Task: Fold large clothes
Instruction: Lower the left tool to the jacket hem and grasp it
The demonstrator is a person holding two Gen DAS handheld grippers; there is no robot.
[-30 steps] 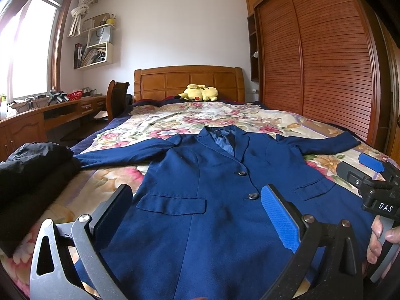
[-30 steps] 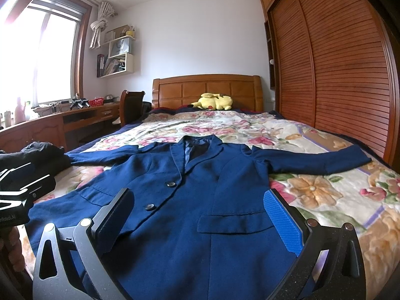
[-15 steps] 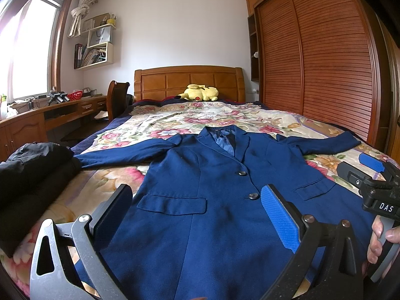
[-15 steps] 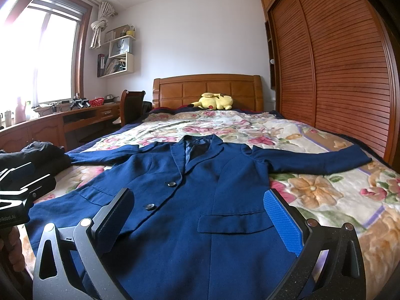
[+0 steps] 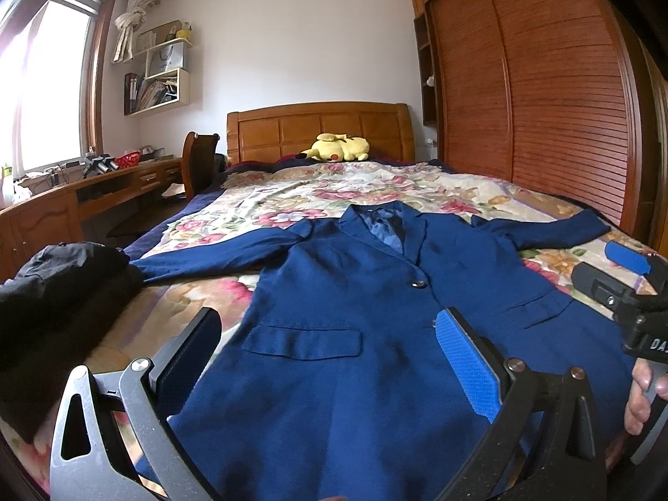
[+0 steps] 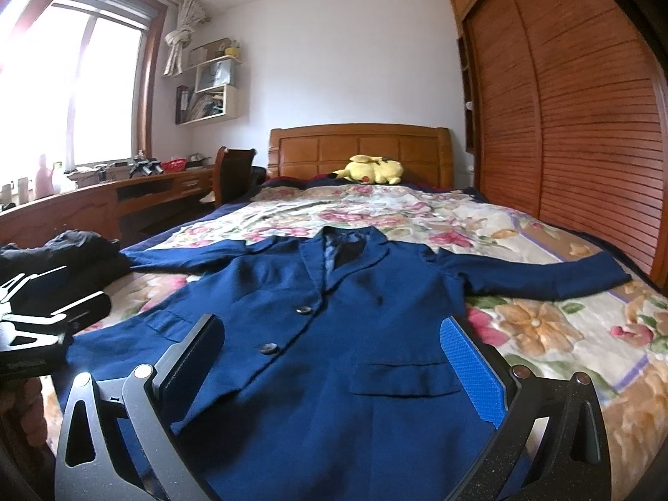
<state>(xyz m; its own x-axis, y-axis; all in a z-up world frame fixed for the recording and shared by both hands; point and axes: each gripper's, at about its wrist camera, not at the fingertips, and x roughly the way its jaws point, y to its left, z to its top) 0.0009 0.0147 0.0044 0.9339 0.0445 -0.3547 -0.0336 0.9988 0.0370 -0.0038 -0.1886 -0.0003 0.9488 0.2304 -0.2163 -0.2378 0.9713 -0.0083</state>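
Both grippers open | jacket flat betw/below fingers

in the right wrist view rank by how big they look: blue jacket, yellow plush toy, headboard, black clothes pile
1. blue jacket, by far the largest
2. headboard
3. black clothes pile, partly hidden by the other gripper, so its rank against the headboard is unsure
4. yellow plush toy, smallest, though farthest from the camera

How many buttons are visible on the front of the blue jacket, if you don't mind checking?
2. In the right wrist view, the upper button sits just below the lapels of the blue jacket, and the lower button sits below it toward the hem. Others may be hidden.
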